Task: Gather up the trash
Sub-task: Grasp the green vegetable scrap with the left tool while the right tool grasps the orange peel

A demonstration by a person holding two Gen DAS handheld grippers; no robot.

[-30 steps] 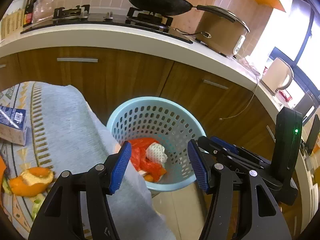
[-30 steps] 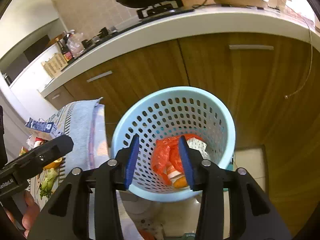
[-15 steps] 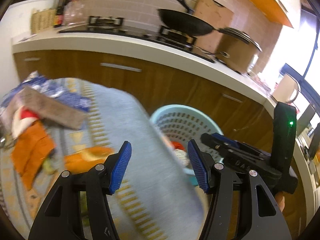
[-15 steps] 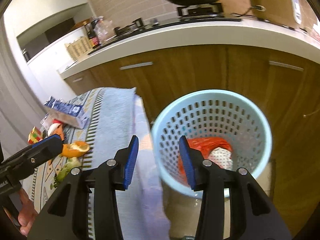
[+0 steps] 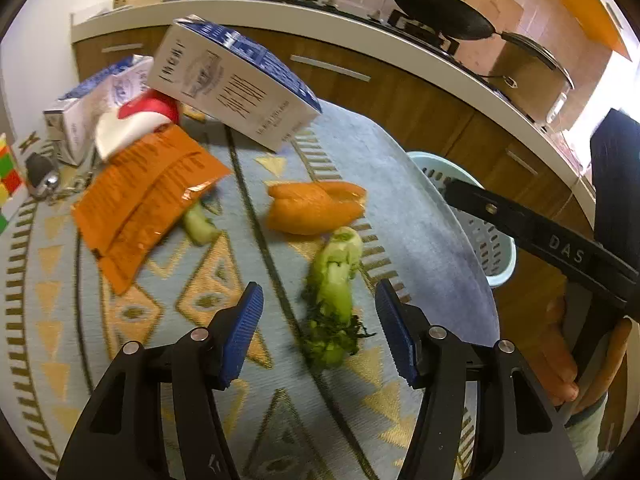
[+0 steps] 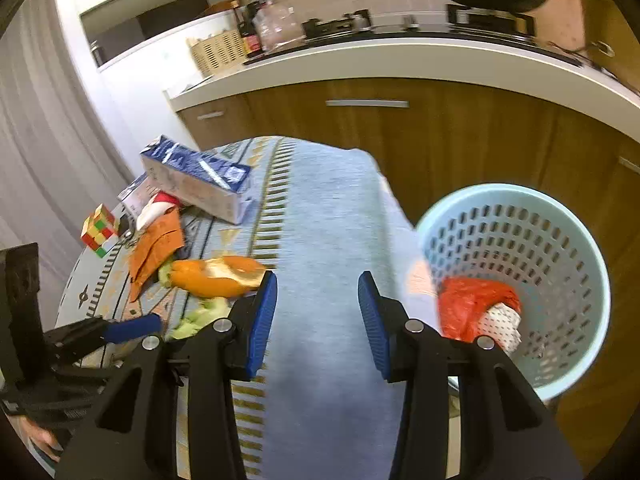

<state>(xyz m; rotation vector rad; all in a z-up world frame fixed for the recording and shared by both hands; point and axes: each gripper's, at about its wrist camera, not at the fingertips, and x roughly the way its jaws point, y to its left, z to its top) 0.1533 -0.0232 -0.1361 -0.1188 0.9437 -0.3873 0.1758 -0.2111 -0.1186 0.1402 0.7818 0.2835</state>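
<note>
My left gripper (image 5: 318,336) hangs open over the patterned tablecloth (image 5: 168,320), with a green vegetable stalk (image 5: 334,300) lying between its blue pads, untouched. Beyond the stalk lie an orange peel (image 5: 316,206), an orange wrapper (image 5: 140,200), a second small green scrap (image 5: 198,224) and a blue-and-white carton (image 5: 236,84). My right gripper (image 6: 318,320) is open and empty above the cloth's grey edge (image 6: 320,240). To its right stands the light blue basket (image 6: 516,280) with a red bag (image 6: 472,308) and white paper (image 6: 502,322) inside.
A Rubik's cube (image 6: 99,230) and a second carton (image 5: 92,104) sit at the table's far left. Wooden cabinets (image 6: 400,128) and a counter with a stove and black pan (image 5: 440,4) run behind. The basket (image 5: 480,224) stands past the table's right edge.
Both grippers swung left from above the basket to over the table. The trash on the cloth has come into the left view, and the basket has slid to the right in the right view.
</note>
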